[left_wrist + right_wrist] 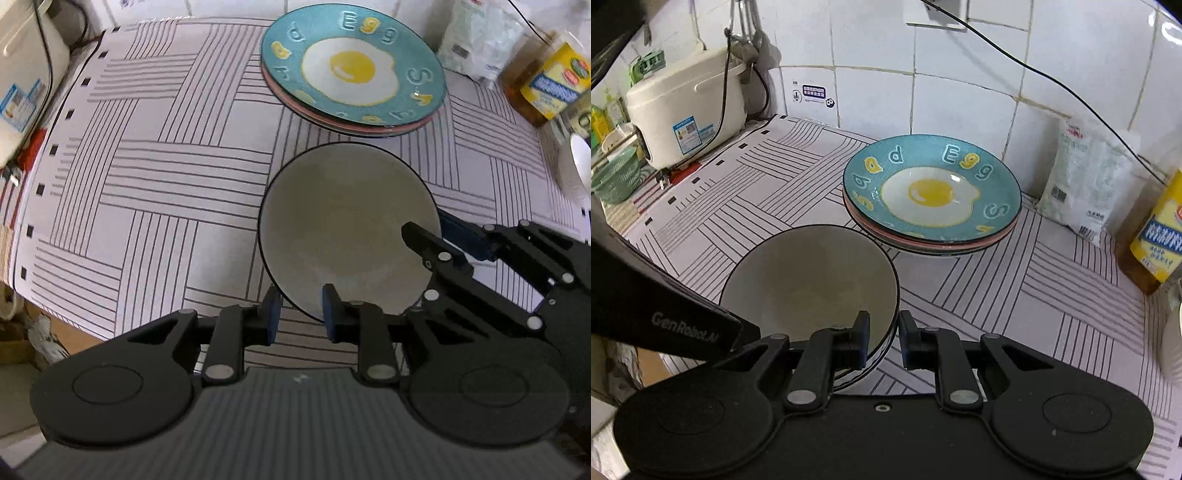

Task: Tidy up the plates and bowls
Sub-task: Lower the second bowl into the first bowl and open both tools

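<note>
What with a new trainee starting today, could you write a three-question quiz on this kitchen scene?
1. True or false: the bowl is stacked on top of the egg plate.
2. What lies directly under the egg plate? A) a pink plate B) a green basket C) only the striped cloth
3. In a few words: what is the right gripper clamped on?

Key
1. False: the bowl sits beside the plate stack, not on it.
2. A
3. The bowl's rim, with one finger inside the bowl and one outside.
</note>
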The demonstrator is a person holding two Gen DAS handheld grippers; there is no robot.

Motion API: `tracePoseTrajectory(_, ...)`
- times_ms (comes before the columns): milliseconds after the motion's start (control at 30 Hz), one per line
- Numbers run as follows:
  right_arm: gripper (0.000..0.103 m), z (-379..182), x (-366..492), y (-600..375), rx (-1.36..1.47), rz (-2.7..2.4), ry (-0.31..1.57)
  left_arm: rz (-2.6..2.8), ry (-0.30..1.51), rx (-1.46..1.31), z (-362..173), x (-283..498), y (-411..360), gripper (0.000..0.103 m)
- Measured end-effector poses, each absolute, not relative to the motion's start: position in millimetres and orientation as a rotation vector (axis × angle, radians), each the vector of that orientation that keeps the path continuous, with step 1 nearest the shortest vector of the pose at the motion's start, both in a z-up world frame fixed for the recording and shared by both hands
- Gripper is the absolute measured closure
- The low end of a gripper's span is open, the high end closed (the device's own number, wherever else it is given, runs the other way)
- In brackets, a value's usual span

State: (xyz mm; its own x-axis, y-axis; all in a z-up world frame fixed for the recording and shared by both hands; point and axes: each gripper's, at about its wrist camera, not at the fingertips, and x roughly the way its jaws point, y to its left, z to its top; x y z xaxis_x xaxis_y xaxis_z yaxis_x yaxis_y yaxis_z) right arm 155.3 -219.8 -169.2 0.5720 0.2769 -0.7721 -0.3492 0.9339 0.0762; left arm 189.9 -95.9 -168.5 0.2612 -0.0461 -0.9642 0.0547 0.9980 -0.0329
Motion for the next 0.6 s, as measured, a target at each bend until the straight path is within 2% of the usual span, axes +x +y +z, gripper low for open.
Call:
tracePoseTrajectory(267, 0.077, -149.7, 136.6, -247.3, 0.032, 0.365, 0.829, -0.073, 1.269, 0.076, -154.5, 177.3, -105.8, 0.069)
tracePoseTrajectory(600, 0.074, -125.8, 104.6, -277.2, 0.081, 0.302, 0.794, -0.126, 1.23, 0.119, -123.2, 154.4, -119.2, 0.069)
